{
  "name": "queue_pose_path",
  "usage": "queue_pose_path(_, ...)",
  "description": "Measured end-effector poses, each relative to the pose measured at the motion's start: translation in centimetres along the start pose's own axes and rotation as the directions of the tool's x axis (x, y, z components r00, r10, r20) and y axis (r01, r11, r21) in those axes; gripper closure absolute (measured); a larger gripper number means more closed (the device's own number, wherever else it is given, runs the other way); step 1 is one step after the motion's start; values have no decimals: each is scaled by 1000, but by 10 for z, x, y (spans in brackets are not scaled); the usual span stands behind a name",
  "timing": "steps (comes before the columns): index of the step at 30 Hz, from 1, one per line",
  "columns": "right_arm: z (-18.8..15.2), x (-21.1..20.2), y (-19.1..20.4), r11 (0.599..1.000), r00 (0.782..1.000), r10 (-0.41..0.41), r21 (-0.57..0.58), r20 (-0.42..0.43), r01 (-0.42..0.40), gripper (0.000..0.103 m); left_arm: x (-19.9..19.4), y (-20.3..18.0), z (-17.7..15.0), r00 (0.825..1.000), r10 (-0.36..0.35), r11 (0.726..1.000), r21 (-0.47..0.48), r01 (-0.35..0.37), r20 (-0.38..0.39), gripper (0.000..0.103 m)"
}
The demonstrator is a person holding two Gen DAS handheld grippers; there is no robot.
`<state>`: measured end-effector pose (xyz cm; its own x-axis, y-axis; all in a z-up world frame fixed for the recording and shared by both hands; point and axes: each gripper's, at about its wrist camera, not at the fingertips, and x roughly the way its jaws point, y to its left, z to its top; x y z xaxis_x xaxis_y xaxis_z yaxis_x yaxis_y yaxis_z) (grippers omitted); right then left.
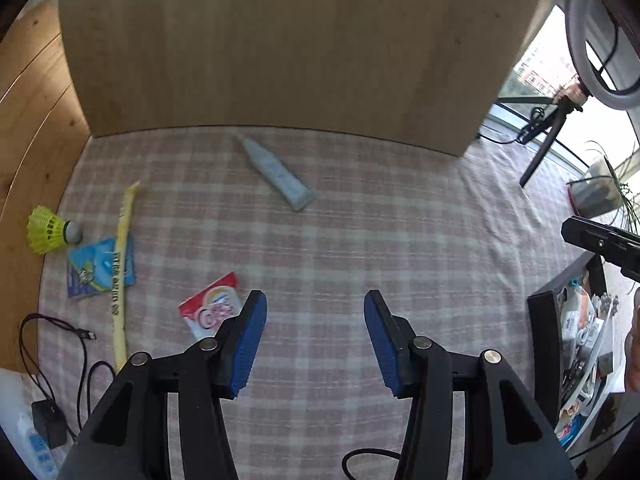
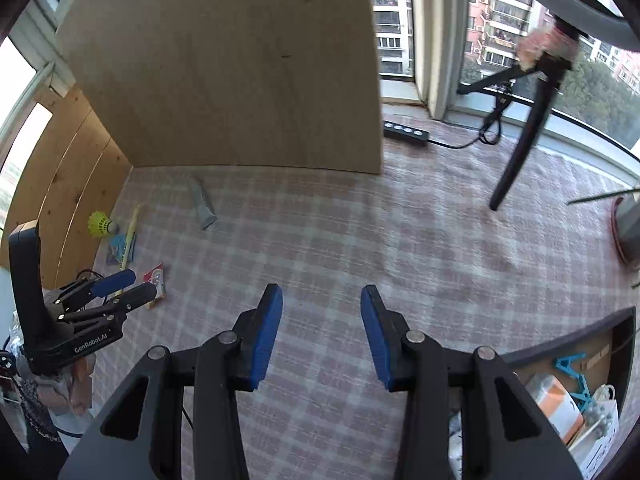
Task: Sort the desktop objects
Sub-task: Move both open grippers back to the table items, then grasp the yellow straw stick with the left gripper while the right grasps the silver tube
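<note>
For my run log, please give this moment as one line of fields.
left gripper: open, empty, above red-white packet | right gripper: open, empty | tube, shuttlecock unsorted on checked cloth

Checked tablecloth (image 1: 360,240), tube (image 1: 278,174), shuttlecock (image 1: 50,230), red sachet (image 1: 212,306), blue packet (image 1: 96,268)

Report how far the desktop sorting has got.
Partly done, it seems: the black box at the right already holds several items. Nothing is in hand; the left gripper and right gripper are both open. Left on the cloth: tube, shuttlecock, blue packet, yellow stick, red-and-white packet.
</note>
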<state>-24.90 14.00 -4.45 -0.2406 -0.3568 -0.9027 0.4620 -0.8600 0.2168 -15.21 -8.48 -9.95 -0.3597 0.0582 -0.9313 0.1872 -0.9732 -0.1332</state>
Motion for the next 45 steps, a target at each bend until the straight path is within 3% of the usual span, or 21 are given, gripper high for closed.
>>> queue_pose_path(13, 52, 87, 108, 979, 993, 52, -189, -106, -71, 62, 15, 119, -19, 988, 147, 967, -204, -155, -53, 55)
queue_pose_path(18, 70, 126, 139, 968, 990, 38, -242, -138, -71, 62, 27, 152, -26, 984, 161, 946, -271, -177, -82, 55)
queue_pose_path(28, 93, 194, 175, 957, 983, -22, -289, -184, -32, 62, 49, 176, -31, 981, 157, 937, -296, -183, -112, 55)
queue_pose_path(37, 99, 217, 187, 946, 982, -65, -325, -180, 3, 62, 59, 180, -35, 980, 159, 937, -294, -188, -120, 57)
queue_pose_path(39, 98, 217, 188, 943, 982, -67, -333, -175, 5, 64, 60, 179, -35, 979, 167, 936, -294, -195, -117, 65)
queue_pose_path(41, 95, 215, 188, 935, 981, -100, -353, -165, 35, 77, 60, 177, -37, 978, 176, 933, -296, -203, -114, 71)
queue_pose_path(45, 87, 208, 179, 944, 980, -76, -330, -186, 11, 78, 64, 171, -33, 981, 163, 933, -308, -189, -109, 88)
